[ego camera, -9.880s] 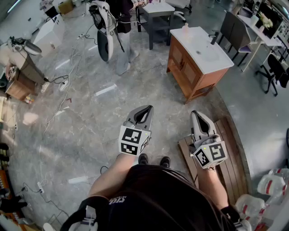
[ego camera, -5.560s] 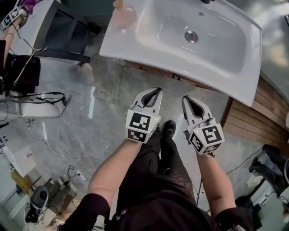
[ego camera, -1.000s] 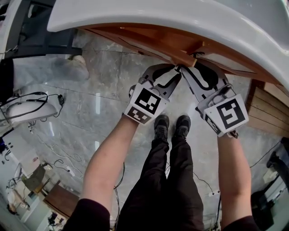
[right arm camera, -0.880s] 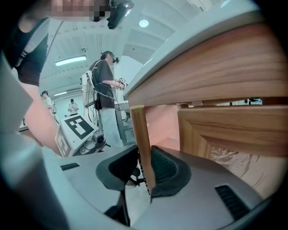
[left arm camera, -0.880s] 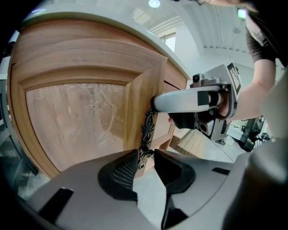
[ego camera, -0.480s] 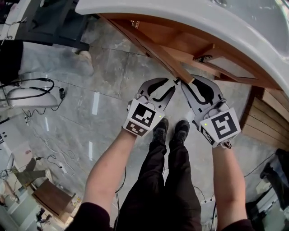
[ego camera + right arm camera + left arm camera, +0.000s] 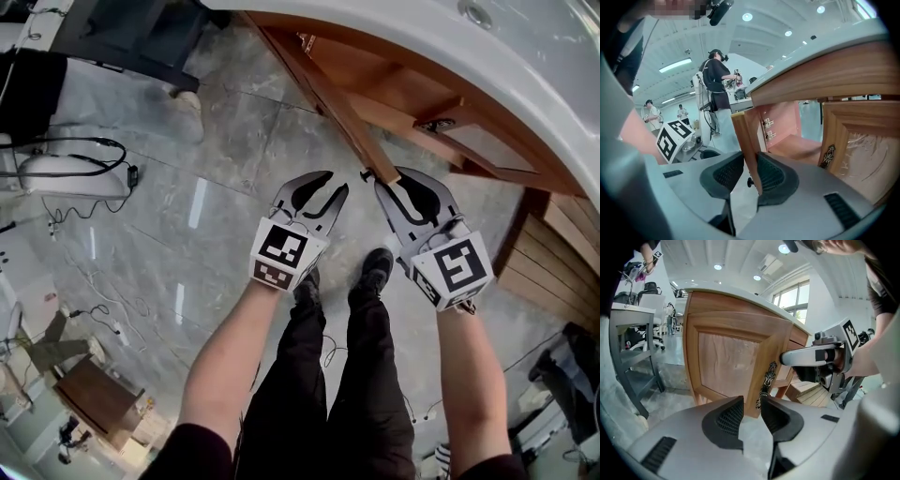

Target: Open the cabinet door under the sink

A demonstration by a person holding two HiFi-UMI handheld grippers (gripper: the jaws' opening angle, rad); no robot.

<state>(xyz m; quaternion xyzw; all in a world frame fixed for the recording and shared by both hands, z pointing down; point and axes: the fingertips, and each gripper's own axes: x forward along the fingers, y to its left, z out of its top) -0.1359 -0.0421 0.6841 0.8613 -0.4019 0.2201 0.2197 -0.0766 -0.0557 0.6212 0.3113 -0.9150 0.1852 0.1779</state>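
Observation:
The wooden cabinet sits under the white sink top (image 7: pixel 525 66). Its left door (image 7: pixel 333 103) is swung out toward me, edge-on in the head view. My right gripper (image 7: pixel 382 184) is shut on that door's free edge (image 7: pixel 749 140), which runs up between the two pads. My left gripper (image 7: pixel 330 186) hangs just left of the door, open and holding nothing. In the left gripper view, the gripper (image 7: pixel 751 403) faces the door's panelled front (image 7: pixel 726 357) and ornate metal handle (image 7: pixel 767 380). The right gripper (image 7: pixel 811 357) shows there at the door's edge. The right door (image 7: pixel 862 140) stays closed.
Inside the opened cabinet are bare wooden walls and hinges (image 7: pixel 768 129). Wooden decking (image 7: pixel 553 272) lies on the floor at the right. Cables (image 7: pixel 66 178) trail at the left. A grey table (image 7: pixel 628 333) stands beyond the cabinet. A person (image 7: pixel 715 75) stands in the background. My shoes (image 7: pixel 375 267) are below the grippers.
The left door has swung further out from the cabinet. Both grippers have drawn back toward me. The left gripper has come off the door's edge and drifted left; the right one keeps its hold.

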